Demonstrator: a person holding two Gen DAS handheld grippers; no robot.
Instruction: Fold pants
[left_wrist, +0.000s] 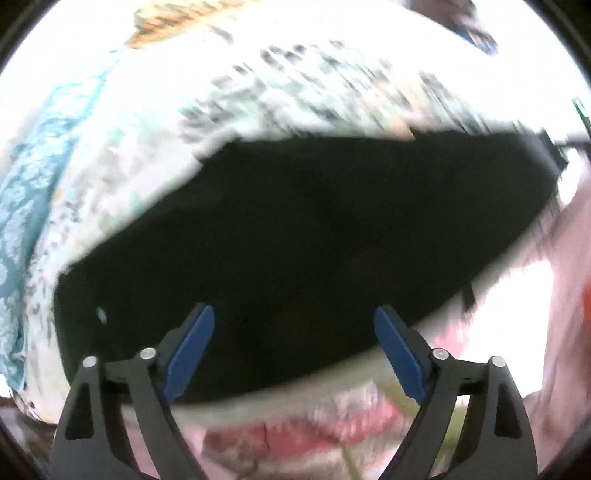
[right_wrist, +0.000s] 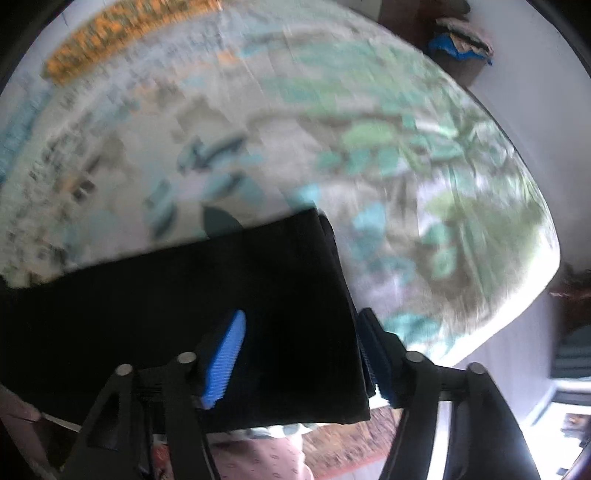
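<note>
- the black pants lie as a long folded band across a bed covered with a patterned sheet in pale green and grey.
- the left gripper hangs above the band's near edge, its blue pads spread wide with nothing pinched between them.
- a teal patterned cloth runs along the bed's left edge.
- the view is blurred.

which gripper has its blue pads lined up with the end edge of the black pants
The right gripper: one open pad sits over the black pants, the other just past their end edge. The left gripper hangs open over the middle of the cloth near its long edge.
</note>
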